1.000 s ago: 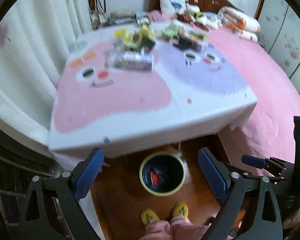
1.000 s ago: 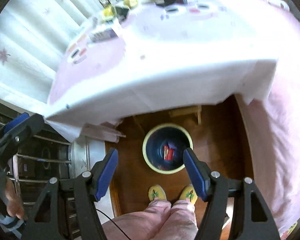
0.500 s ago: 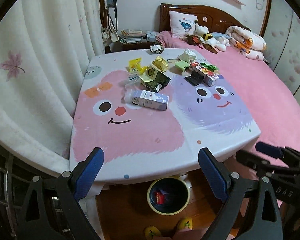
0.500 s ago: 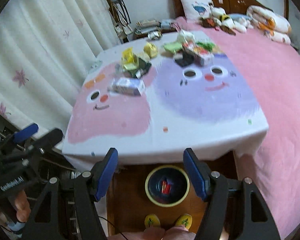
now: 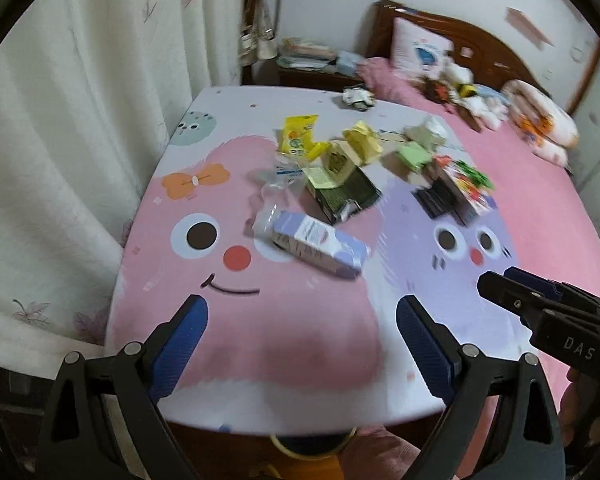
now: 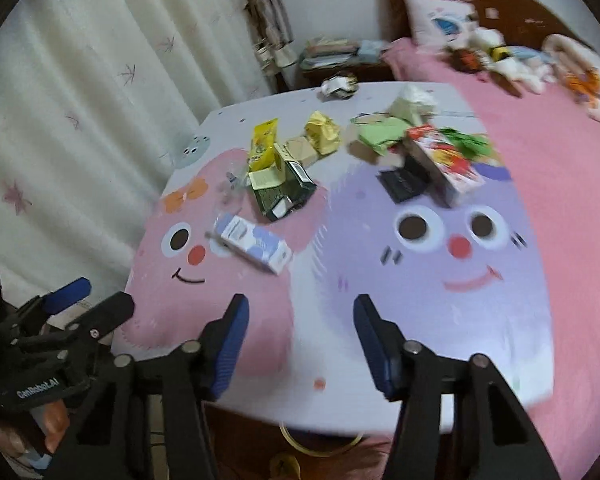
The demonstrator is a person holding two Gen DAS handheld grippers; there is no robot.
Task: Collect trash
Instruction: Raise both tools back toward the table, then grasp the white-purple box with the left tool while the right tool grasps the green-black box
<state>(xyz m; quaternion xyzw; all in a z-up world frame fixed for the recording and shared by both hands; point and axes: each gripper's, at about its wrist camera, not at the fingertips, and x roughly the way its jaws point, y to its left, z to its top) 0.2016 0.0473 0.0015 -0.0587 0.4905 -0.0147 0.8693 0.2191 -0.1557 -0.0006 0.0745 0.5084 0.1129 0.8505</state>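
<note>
1. One lilac carton (image 5: pixel 318 246), lying flat on the tabletop (image 5: pixel 300 340).
2. One dark green box (image 5: pixel 342 192), flaps open.
3. Two yellow wrappers: flat packet (image 5: pixel 298 138), crumpled one (image 5: pixel 362 142).
4. One red printed box (image 6: pixel 444 164).
5. One black box (image 6: pixel 404 184).
6. One crumpled paper ball (image 6: pixel 338 86).

On the black body of the right gripper (image 5: pixel 500 289), seen at the right edge of the left wrist view, the white letters "DAS" can be read. On the black body of the left gripper (image 6: pixel 100 298), seen in the right wrist view, stands the white brand "GenRobot.AI". The print on the lilac and white carton (image 5: pixel 315 245) and on the other packages on the table is too blurred to read.
</note>
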